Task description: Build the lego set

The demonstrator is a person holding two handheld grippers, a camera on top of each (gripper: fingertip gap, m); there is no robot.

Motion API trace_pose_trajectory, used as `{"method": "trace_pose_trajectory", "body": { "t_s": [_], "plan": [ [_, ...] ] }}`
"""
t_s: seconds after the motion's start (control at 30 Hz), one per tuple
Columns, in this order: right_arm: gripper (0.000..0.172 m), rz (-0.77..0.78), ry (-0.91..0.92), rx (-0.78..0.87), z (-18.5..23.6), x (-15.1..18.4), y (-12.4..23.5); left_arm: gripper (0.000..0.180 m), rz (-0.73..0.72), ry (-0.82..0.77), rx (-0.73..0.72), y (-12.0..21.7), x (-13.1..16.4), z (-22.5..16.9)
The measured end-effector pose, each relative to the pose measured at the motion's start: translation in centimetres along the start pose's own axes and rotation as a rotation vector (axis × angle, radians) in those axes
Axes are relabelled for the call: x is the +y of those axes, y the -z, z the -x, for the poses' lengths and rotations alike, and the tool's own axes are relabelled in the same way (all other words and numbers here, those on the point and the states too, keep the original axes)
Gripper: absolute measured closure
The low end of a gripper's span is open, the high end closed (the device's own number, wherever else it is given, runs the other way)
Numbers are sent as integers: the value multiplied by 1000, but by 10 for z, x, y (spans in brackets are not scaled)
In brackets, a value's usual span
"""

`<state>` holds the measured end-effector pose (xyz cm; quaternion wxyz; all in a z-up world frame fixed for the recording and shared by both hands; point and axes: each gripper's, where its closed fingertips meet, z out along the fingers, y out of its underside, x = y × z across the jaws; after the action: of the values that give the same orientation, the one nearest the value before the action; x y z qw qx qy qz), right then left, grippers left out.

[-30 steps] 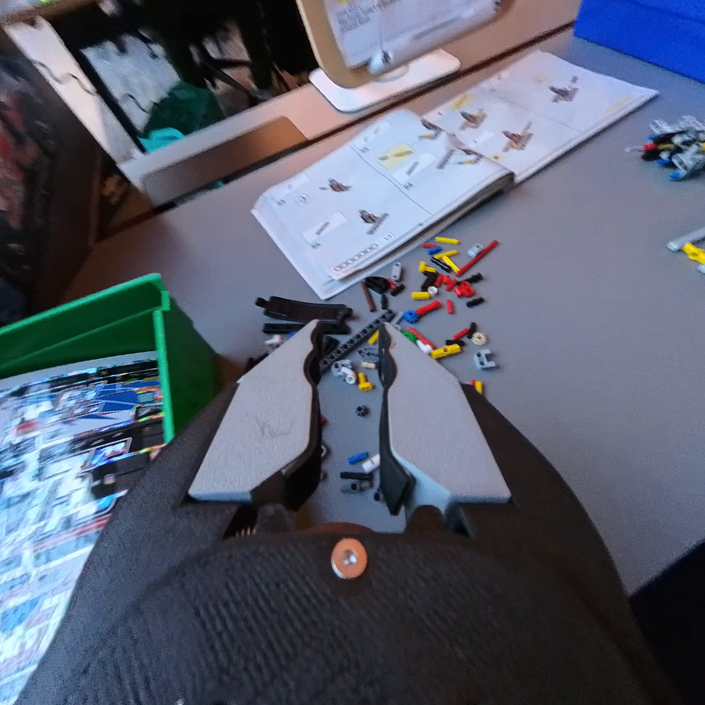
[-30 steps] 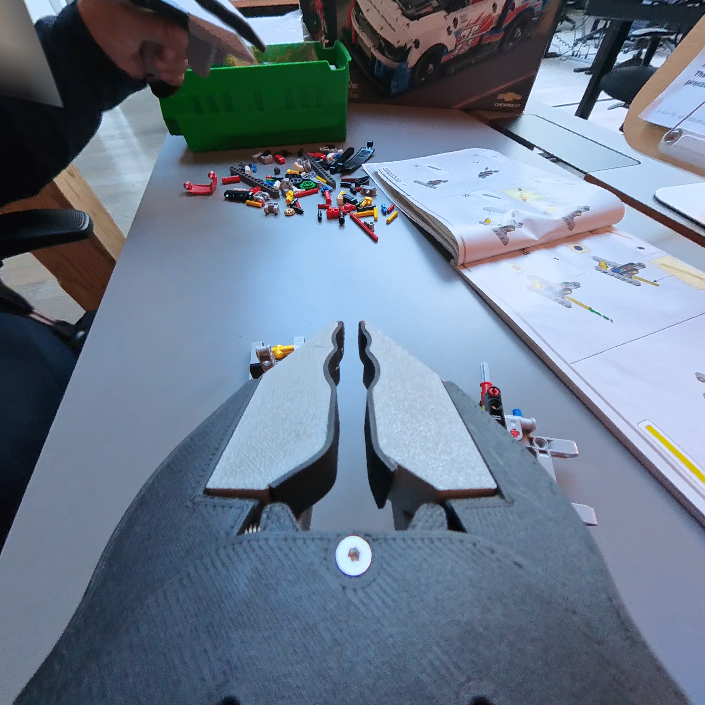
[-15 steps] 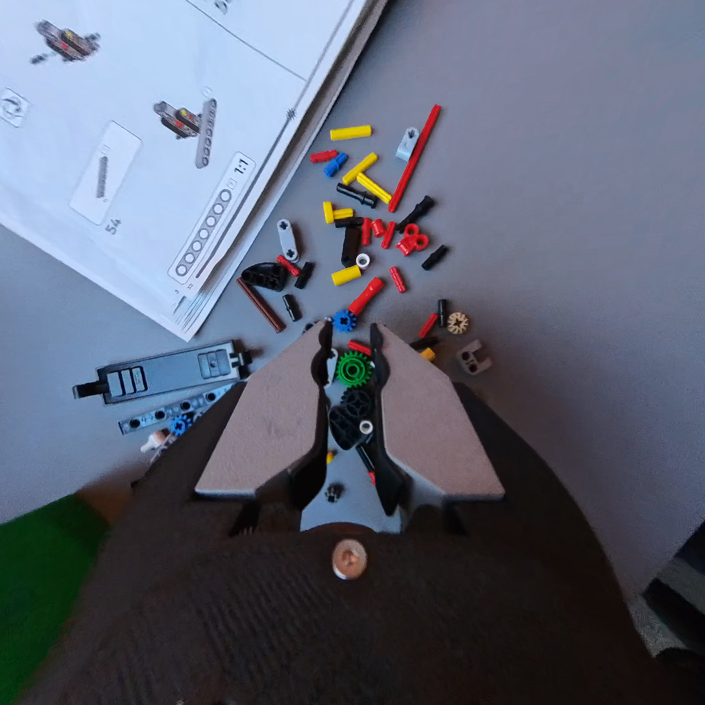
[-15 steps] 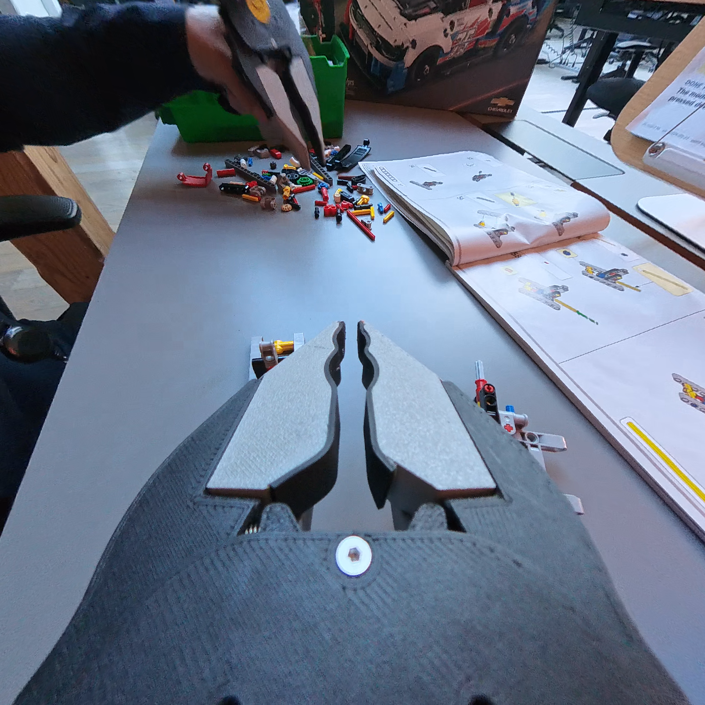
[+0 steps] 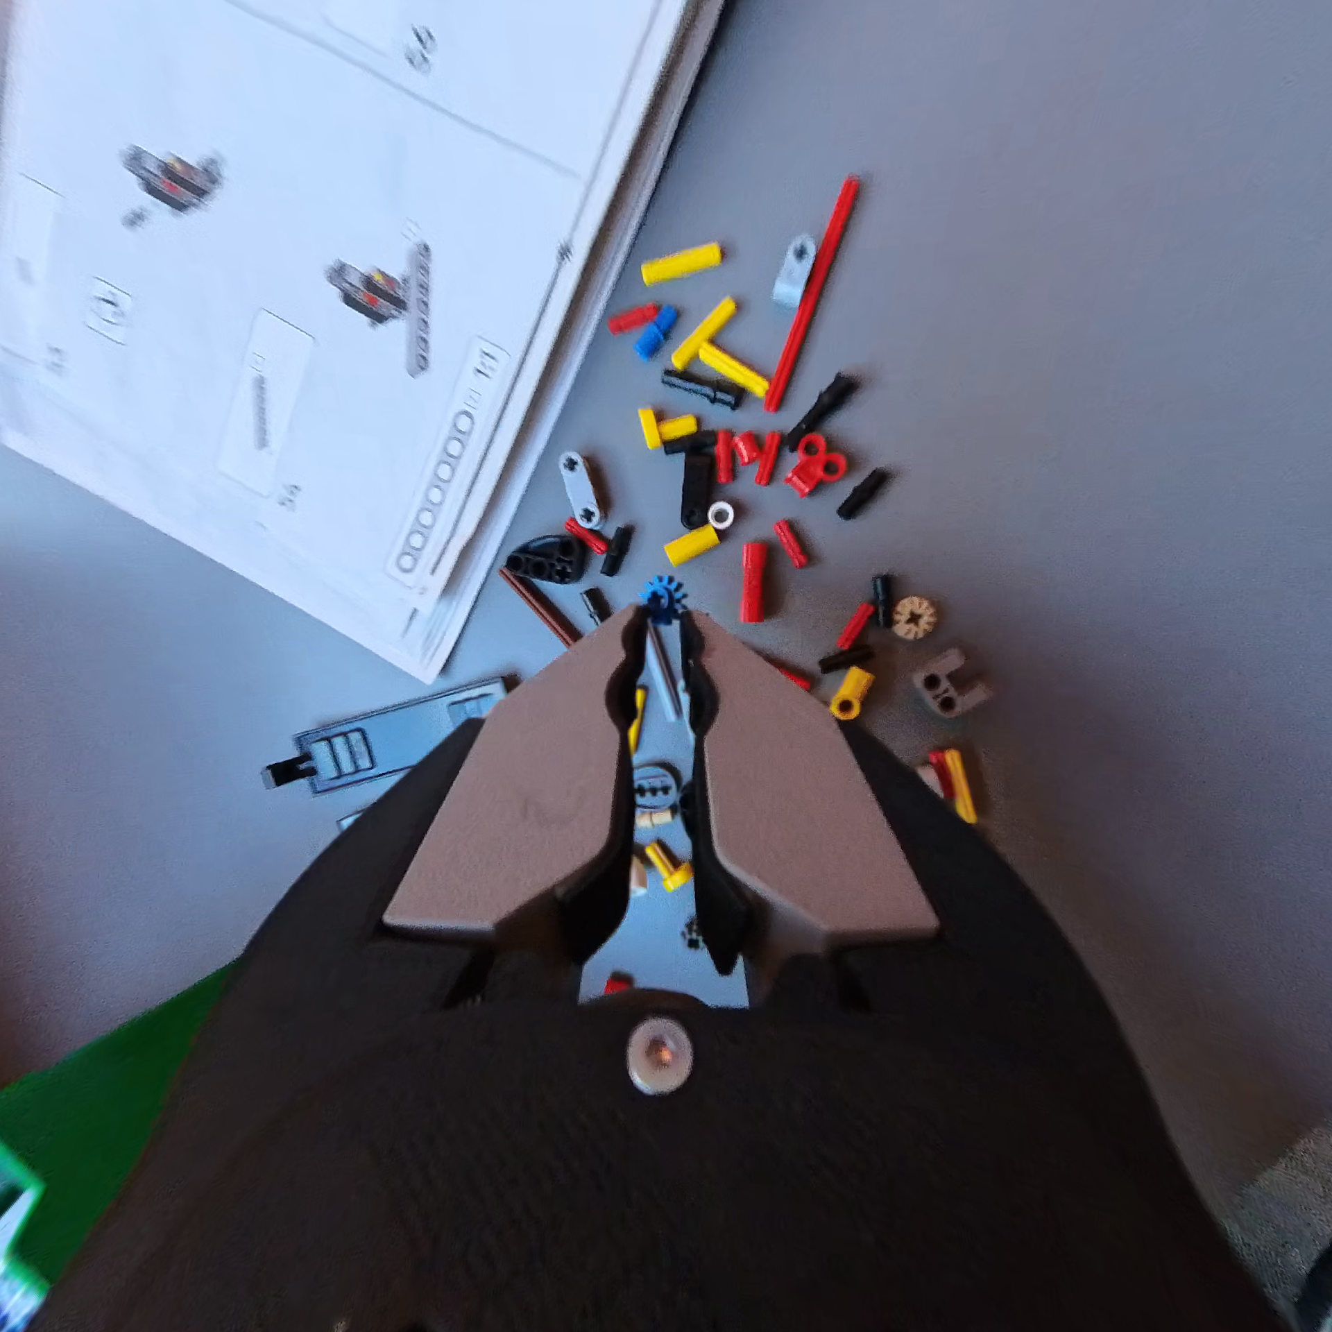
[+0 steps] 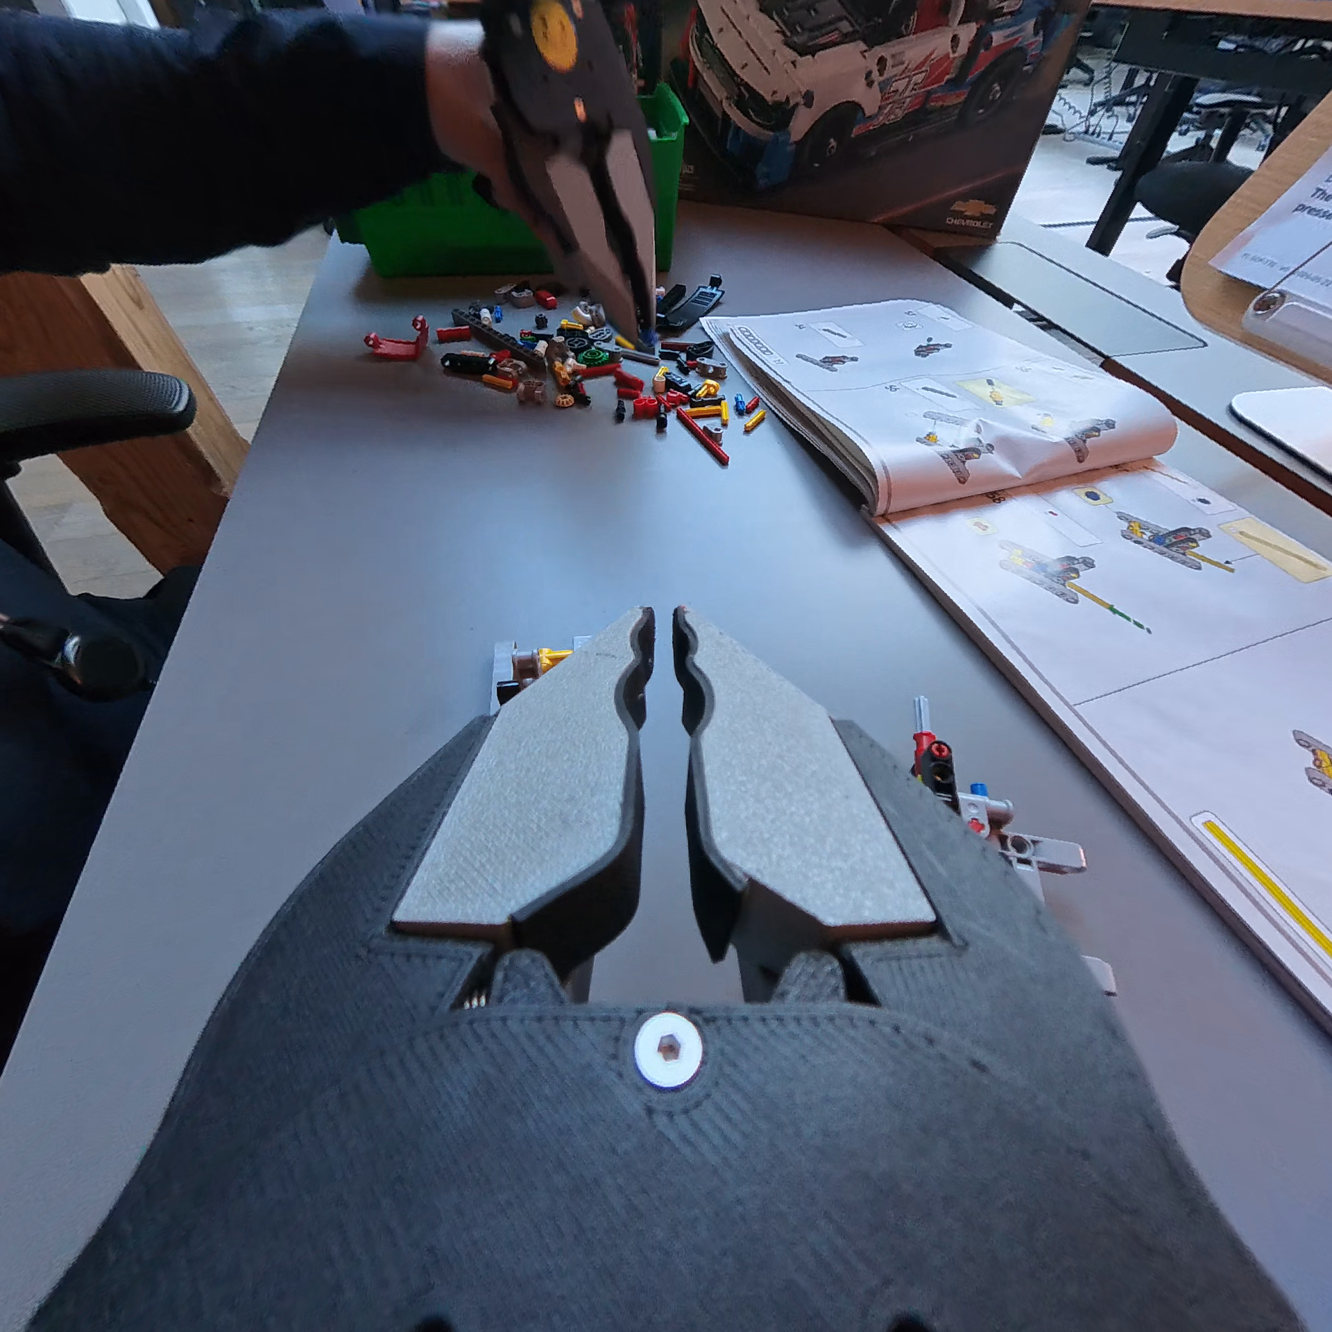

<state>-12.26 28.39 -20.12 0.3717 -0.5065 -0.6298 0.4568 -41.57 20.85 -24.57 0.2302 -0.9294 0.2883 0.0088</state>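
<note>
Green plastic of a bin fills the lower left corner of the left wrist view. Above it lies the open white booklet, and just beside the booklet's corner a flat black panel lies on the grey desk.

In the middle, the left gripper has come down from high above the desk onto the heap of small loose parts. Its jaws have narrowed from well apart to a thin slot. The fingertips now close on a small blue gear, which pokes out just past them; blur hides whether it has left the desk. To the right lie red and yellow pins, a long red rod and a tan gear, none of them touched.

The right gripper has stayed put low over a bare stretch of desk, well apart from the heap. Its jaws are all but together, with nothing between them. A small built piece sits just to its left and another just to its right.
</note>
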Motion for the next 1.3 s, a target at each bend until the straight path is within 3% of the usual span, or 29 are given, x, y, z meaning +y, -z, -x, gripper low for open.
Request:
{"method": "trace_pose_trajectory", "body": {
  "t_s": [0.23,0.33,0.43,0.53,0.67,1.03,1.3],
  "plan": [
    [171,6,9,-8,3,0,-2,174,-141,-57,7,24,-37,-27],
    [172,14,8,-16,5,1,-2,174,-237,-49,110,26,-60,-58],
    [171,9,17,-25,8,-2,-3,174,-474,45,384,36,-106,-109],
    [170,-12,51,-17,11,-12,-5,174,-646,296,751,45,-147,-147],
    [166,-46,137,32,22,-29,-10,174,-744,538,963,37,-175,-157],
    [159,-78,397,240,37,-52,-22,175,-774,585,1024,25,-201,-196],
    [163,-59,437,243,39,-47,-22,180,-785,650,1092,23,-205,-199]
  ]
}}
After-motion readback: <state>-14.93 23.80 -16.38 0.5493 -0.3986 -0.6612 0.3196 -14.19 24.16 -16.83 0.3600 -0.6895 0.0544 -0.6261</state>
